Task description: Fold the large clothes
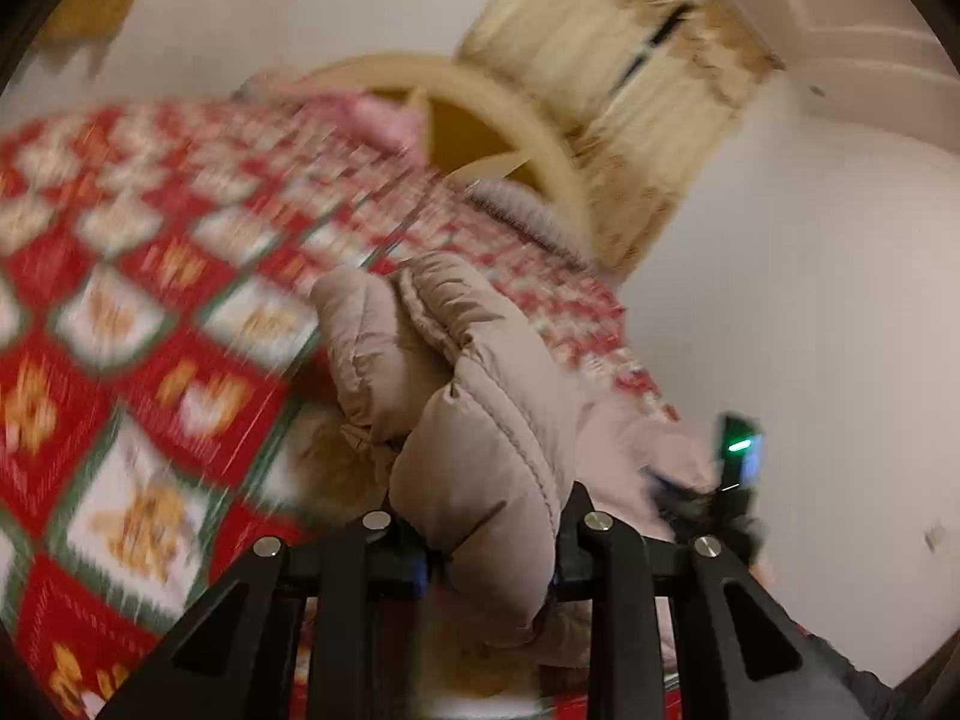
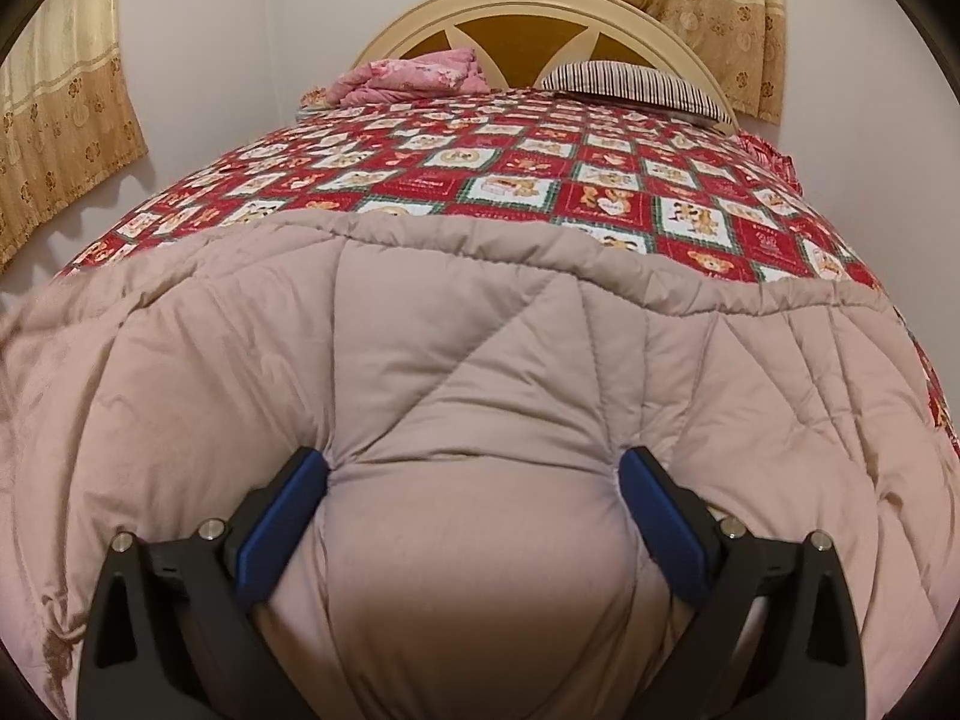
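left claw (image 1: 492, 558) pinched on a puffy fold of the beige quilted coat (image 2: 480, 372), right claw (image 2: 474, 468) spread wide, pads denting its padding, red patchwork bedspread (image 2: 540, 180) beyond.

Counts: 1 quilted beige coat (image 2: 468, 360), 1 red patchwork bedspread (image 2: 540, 180), 1 arched headboard (image 2: 522, 0). 1 pink folded cloth (image 2: 414, 75), 1 striped pillow (image 2: 636, 87). 2 curtains: left one (image 2: 60, 120), right one (image 2: 708, 6). 2 grippers: left gripper (image 1: 492, 564), right gripper (image 2: 474, 474).
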`<action>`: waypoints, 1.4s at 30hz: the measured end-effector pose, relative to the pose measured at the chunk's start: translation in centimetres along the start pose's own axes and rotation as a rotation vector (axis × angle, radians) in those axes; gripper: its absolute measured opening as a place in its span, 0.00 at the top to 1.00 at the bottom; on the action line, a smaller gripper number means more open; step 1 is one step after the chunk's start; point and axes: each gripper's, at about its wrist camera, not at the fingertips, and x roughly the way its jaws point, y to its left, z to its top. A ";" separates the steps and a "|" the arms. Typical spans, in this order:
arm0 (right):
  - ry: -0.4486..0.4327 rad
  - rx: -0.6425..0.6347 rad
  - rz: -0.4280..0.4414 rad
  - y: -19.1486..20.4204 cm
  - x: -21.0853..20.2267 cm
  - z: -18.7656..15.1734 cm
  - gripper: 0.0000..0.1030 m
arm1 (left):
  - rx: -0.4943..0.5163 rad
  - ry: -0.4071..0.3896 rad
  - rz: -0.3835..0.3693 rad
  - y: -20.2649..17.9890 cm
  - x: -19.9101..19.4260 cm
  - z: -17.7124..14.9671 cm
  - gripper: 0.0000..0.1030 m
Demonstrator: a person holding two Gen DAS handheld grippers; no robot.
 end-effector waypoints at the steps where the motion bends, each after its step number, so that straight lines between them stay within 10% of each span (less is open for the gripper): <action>1: -0.005 0.009 0.009 -0.2 -0.1 0.0 0.03 | 0.057 -0.030 -0.026 -2.2 -0.5 0.9 0.75; 13: 0.041 0.148 0.175 -3.8 -2.7 0.4 0.10 | 0.693 -0.012 -0.263 -23.5 3.3 -2.0 0.79; 20: 0.034 0.321 0.170 -15.9 -11.0 -1.1 0.10 | 0.821 0.041 -0.324 -27.6 7.4 -6.1 0.79; 24: -0.125 0.559 0.213 -22.6 -16.6 -1.4 0.09 | 0.939 0.073 -0.319 -29.3 10.2 -9.7 0.79; 28: -0.268 0.588 0.457 -22.6 -20.5 0.5 0.09 | 1.110 0.069 -0.286 -30.7 12.0 -14.4 0.79; 32: -0.083 0.472 0.441 -18.4 -17.4 2.8 0.10 | 1.175 0.047 -0.267 -31.2 12.7 -16.2 0.79; 36: 0.073 0.410 0.377 -15.9 -13.1 2.4 0.75 | 1.171 0.041 -0.222 -31.2 11.8 -15.7 0.72; 39: 0.060 0.448 0.399 -17.1 -13.7 1.9 0.87 | 1.198 -0.001 -0.241 -30.3 8.3 -14.8 0.61; 42: 0.057 0.414 0.323 -18.3 -14.6 1.7 0.89 | 1.190 -0.088 -0.264 -28.9 4.4 -13.4 0.16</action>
